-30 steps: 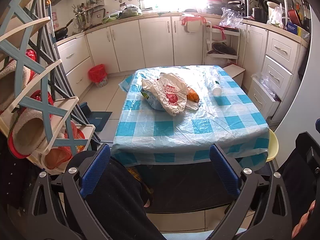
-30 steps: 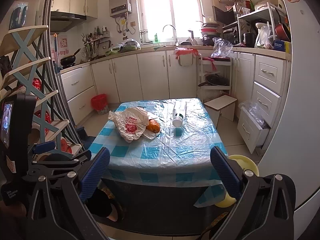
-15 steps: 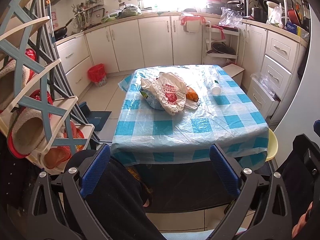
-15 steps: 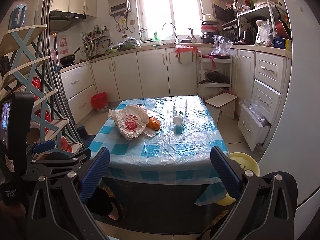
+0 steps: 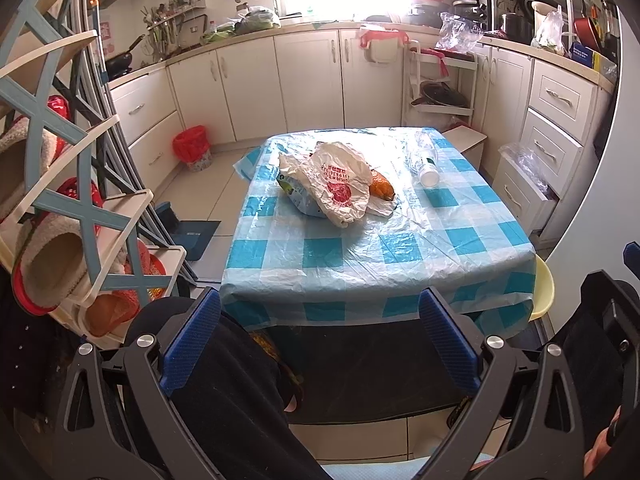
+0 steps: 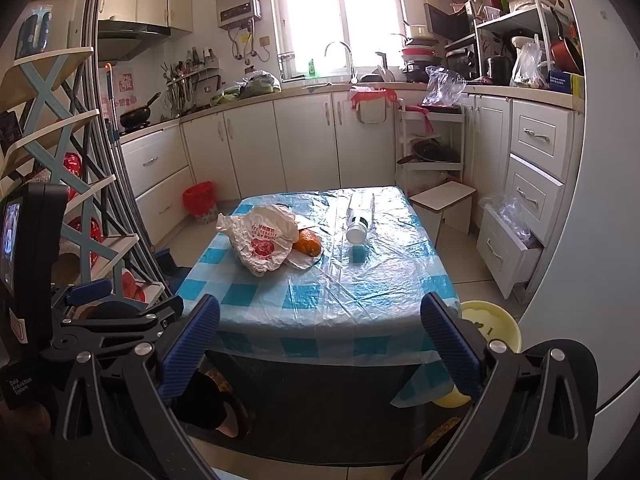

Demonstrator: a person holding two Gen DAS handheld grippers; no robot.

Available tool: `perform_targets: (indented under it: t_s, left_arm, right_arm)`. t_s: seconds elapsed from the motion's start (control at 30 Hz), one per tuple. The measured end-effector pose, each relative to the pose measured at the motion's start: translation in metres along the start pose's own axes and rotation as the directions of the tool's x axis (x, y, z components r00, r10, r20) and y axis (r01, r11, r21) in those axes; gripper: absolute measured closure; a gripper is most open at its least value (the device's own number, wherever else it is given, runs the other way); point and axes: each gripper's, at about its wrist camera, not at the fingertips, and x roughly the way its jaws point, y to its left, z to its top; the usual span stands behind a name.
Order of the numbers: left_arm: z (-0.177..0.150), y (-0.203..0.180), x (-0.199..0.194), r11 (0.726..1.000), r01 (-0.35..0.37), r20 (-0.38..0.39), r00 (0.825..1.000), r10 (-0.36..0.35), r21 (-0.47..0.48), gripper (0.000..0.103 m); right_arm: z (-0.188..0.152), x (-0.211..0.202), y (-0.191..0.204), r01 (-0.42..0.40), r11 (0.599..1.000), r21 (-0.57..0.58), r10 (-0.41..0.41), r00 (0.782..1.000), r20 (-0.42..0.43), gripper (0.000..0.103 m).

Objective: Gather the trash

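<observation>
A crumpled white plastic bag with red print lies on the blue-checked table. An orange peel or fruit sits on white paper beside it. A clear plastic bottle with a white cap lies on its side to the right. My left gripper and right gripper are both open and empty, held in front of the table's near edge, well short of the trash.
A red-lined bin stands on the floor by the far-left cabinets. A shoe rack stands close on the left. A yellow stool and an open drawer are on the right.
Both views have crept slightly closer to the table. Nothing on the table has moved and both grippers stay open.
</observation>
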Motion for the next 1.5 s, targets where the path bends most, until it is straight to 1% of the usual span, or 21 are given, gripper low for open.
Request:
perform_targets:
  t_s: [0.17, 0.37, 0.4, 0.47, 0.5, 0.6, 0.7, 0.77, 0.83, 0.9, 0.97, 1.0, 1.03, 1.17, 1.27, 1.33, 1.4, 1.5]
  left_arm:
    - [0.0, 0.003, 0.004, 1.0, 0.013, -0.008, 1.0, -0.013, -0.006, 0.008]
    - [0.003, 0.02, 0.017, 0.999, 0.005, -0.021, 1.0, -0.006, -0.054, 0.008]
    - [0.005, 0.023, 0.02, 0.998, 0.001, -0.024, 1.0, -0.002, -0.061, 0.008]
    - [0.009, 0.029, 0.027, 0.997, -0.002, -0.029, 1.0, -0.001, -0.082, 0.008]
    - [0.012, 0.032, 0.032, 0.996, 0.003, -0.031, 1.0, -0.006, -0.094, 0.008]
    - [0.021, 0.036, 0.044, 0.993, 0.015, -0.03, 0.999, -0.018, -0.116, 0.008]
    - [0.037, 0.036, 0.065, 0.99, 0.038, -0.027, 0.999, -0.042, -0.135, 0.008]
    - [0.051, 0.033, 0.087, 0.988, 0.053, -0.031, 0.998, -0.058, -0.145, 0.008]
    - [0.063, 0.031, 0.111, 0.986, 0.053, -0.05, 0.997, -0.062, -0.157, 0.008]
    - [0.074, 0.031, 0.14, 0.983, 0.051, -0.085, 0.994, -0.067, -0.177, 0.008]
    - [0.086, 0.032, 0.171, 0.976, 0.058, -0.135, 0.987, -0.088, -0.211, 0.008]
    - [0.091, 0.031, 0.182, 0.973, 0.064, -0.146, 0.984, -0.098, -0.22, 0.008]
    - [0.094, 0.03, 0.191, 0.973, 0.062, -0.154, 0.983, -0.098, -0.223, 0.008]
    - [0.108, 0.026, 0.221, 0.971, 0.047, -0.173, 0.981, -0.089, -0.233, 0.008]
    - [0.116, 0.026, 0.241, 0.967, 0.039, -0.197, 0.976, -0.091, -0.253, 0.008]
    - [0.118, 0.026, 0.251, 0.963, 0.033, -0.206, 0.974, -0.091, -0.268, 0.008]
    - [0.117, 0.028, 0.257, 0.958, 0.034, -0.207, 0.973, -0.097, -0.286, 0.008]
    - [0.117, 0.032, 0.267, 0.952, 0.03, -0.214, 0.972, -0.099, -0.304, 0.008]
  right_arm:
    - [-0.001, 0.004, -0.001, -0.007, 1.0, 0.012, 0.007, 1.0, -0.014, 0.007]
    - [-0.001, 0.012, -0.005, -0.006, 1.0, 0.017, 0.006, 1.0, -0.027, 0.007]
    - [-0.001, 0.016, -0.007, -0.013, 0.999, 0.036, 0.015, 0.999, -0.042, 0.007]
    - [-0.001, 0.024, -0.012, -0.005, 0.999, 0.036, 0.007, 0.999, -0.052, 0.007]
    - [-0.001, 0.028, -0.015, -0.007, 0.999, 0.048, 0.01, 0.998, -0.067, 0.007]
    - [0.002, 0.043, -0.024, 0.007, 0.999, 0.044, -0.004, 0.998, -0.066, 0.007]
    - [0.008, 0.064, -0.033, 0.011, 0.999, 0.046, -0.007, 0.996, -0.085, 0.007]
    - [0.013, 0.081, -0.041, 0.013, 0.999, 0.049, -0.008, 0.995, -0.103, 0.007]
    - [0.02, 0.101, -0.049, 0.014, 0.998, 0.055, -0.008, 0.995, -0.101, 0.007]
    - [0.028, 0.123, -0.057, 0.027, 0.999, 0.045, -0.021, 0.992, -0.122, 0.007]
    - [0.036, 0.15, -0.066, 0.028, 0.998, 0.054, -0.019, 0.988, -0.156, 0.007]
    - [0.04, 0.163, -0.07, 0.035, 0.998, 0.053, -0.025, 0.983, -0.182, 0.007]
    - [0.044, 0.177, -0.074, 0.04, 0.997, 0.062, -0.027, 0.981, -0.19, 0.007]
    - [0.066, 0.232, -0.083, 0.026, 0.993, 0.117, 0.0, 0.977, -0.214, 0.007]
    - [0.082, 0.272, -0.082, 0.021, 0.993, 0.12, 0.007, 0.974, -0.228, 0.007]
    - [0.087, 0.295, -0.08, 0.029, 0.995, 0.096, -0.003, 0.966, -0.26, 0.007]
    - [0.089, 0.315, -0.081, 0.047, 0.995, 0.089, -0.021, 0.963, -0.267, 0.007]
    - [0.092, 0.342, -0.084, 0.054, 0.992, 0.11, -0.021, 0.959, -0.284, 0.007]
